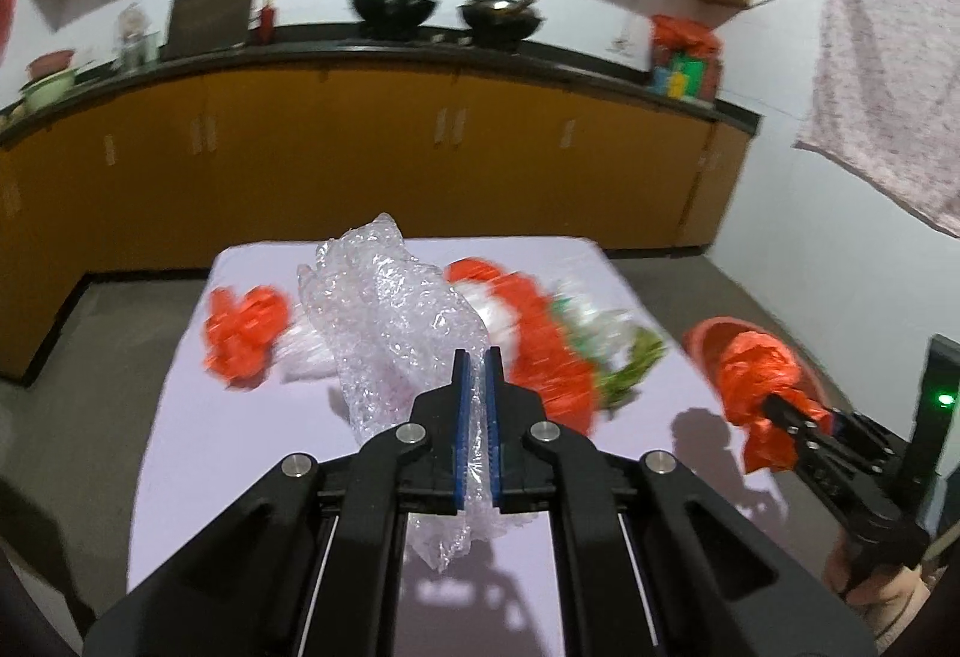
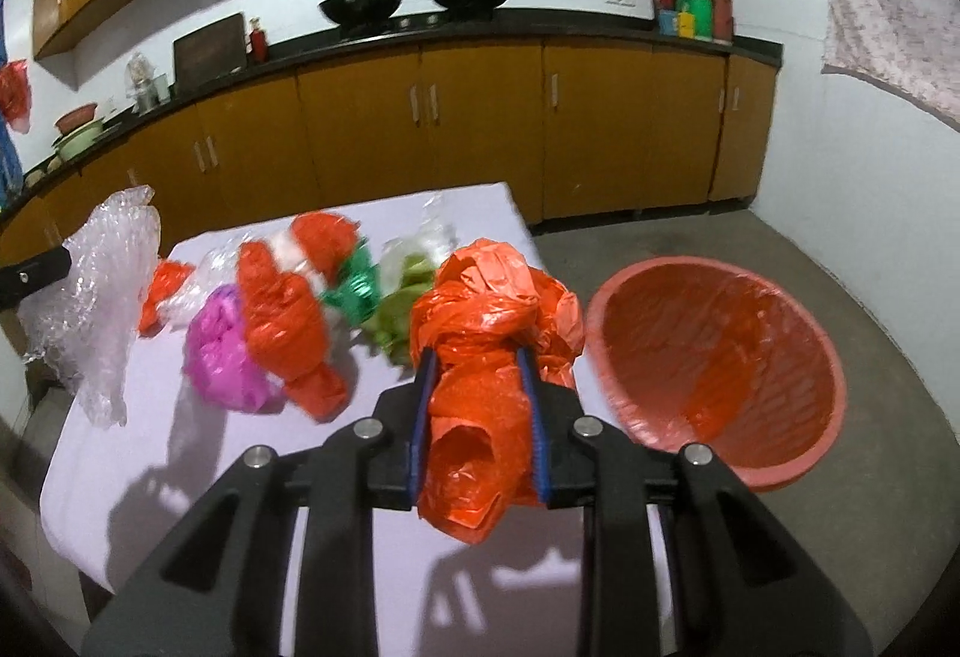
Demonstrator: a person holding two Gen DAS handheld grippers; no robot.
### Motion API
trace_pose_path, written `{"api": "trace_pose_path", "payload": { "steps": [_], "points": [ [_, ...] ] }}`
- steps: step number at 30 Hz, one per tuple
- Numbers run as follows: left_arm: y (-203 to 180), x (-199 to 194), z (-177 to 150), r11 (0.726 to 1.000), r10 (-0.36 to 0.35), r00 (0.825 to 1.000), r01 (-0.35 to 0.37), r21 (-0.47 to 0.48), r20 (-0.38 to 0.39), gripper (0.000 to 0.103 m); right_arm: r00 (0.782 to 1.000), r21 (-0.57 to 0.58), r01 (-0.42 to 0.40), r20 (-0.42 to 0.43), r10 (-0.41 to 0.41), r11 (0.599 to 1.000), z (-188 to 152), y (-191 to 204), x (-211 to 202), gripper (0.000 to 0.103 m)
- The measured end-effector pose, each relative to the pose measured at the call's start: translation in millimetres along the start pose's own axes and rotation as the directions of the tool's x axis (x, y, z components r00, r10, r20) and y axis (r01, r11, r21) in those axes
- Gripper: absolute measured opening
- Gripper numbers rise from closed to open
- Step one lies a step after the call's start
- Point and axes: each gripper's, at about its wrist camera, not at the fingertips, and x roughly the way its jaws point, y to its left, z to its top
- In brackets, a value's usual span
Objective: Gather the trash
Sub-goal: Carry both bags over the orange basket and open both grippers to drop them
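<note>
My left gripper [image 1: 478, 357] is shut on a wad of clear bubble wrap [image 1: 390, 321] and holds it above the lilac table [image 1: 240, 447]; it also shows in the right wrist view [image 2: 96, 297]. My right gripper [image 2: 477, 357] is shut on a crumpled orange plastic bag [image 2: 492, 309], held over the table's right edge, next to the red basin [image 2: 720, 357] on the floor. The same bag [image 1: 759, 375] shows in the left wrist view. More trash lies on the table: orange bags [image 2: 282, 321], a pink bag [image 2: 222, 357], green scraps [image 2: 402, 315].
Orange kitchen cabinets [image 2: 480, 129] with a black counter run along the back wall, holding woks [image 2: 360, 6] and bowls. A patterned cloth [image 1: 882, 57] hangs on the right. Grey floor [image 2: 870, 267] surrounds the table and basin.
</note>
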Motion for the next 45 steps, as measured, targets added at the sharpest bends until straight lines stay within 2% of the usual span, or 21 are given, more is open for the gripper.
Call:
{"api": "trace_pose_path", "payload": {
  "steps": [5,10,16,19,28,35,38,40,41,45],
  "points": [
    [-52.3,7.8,17.4,0.992,-0.11,0.994,0.109,0.064,0.011,0.005,0.998,0.05,0.06,0.016,-0.061,0.997,12.8,-41.3,-4.0,0.026],
    [-109.5,28.6,29.8,0.966,-0.223,0.975,0.222,0.129,-0.008,0.005,0.991,0.102,0.128,0.023,-0.131,0.987,23.7,-89.0,-4.9,0.026],
    [-180.9,72.5,32.0,0.914,-0.36,0.931,0.366,0.178,-0.062,0.005,0.982,0.145,0.185,0.015,-0.189,0.972,33.0,-138.6,-0.9,0.026],
    [-204.2,95.5,27.3,0.895,-0.395,0.913,0.407,0.184,-0.099,0.005,0.979,0.171,0.203,0.003,-0.206,0.964,33.1,-160.2,4.8,0.026],
    [-244.6,141.6,17.8,0.851,-0.448,0.875,0.48,0.211,-0.184,0.005,0.974,0.224,0.224,-0.024,-0.224,0.949,35.4,-199.6,29.4,0.026],
    [-261.0,166.9,5.4,0.837,-0.453,0.857,0.503,0.215,-0.246,0.005,0.976,0.244,0.219,-0.034,-0.217,0.945,36.9,-212.1,49.2,0.027],
    [-261.8,174.1,-0.3,0.835,-0.45,0.85,0.509,0.208,-0.274,0.005,0.977,0.248,0.21,-0.028,-0.21,0.946,35.6,-214.0,53.4,0.032],
    [-261.8,178.1,-2.7,0.84,-0.443,0.847,0.506,0.194,-0.293,0.005,0.978,0.248,0.205,-0.024,-0.206,0.947,35.0,-216.3,53.7,0.044],
    [-260.5,181.3,-3.4,0.842,-0.442,0.845,0.507,0.187,-0.3,0.005,0.977,0.249,0.208,-0.02,-0.21,0.946,33.6,-217.4,53.1,0.046],
    [-258.2,185.3,-6.0,0.846,-0.434,0.842,0.503,0.176,-0.319,0.01,0.974,0.257,0.226,-0.024,-0.227,0.94,31.8,-221.2,49.8,0.049]
  ]
}}
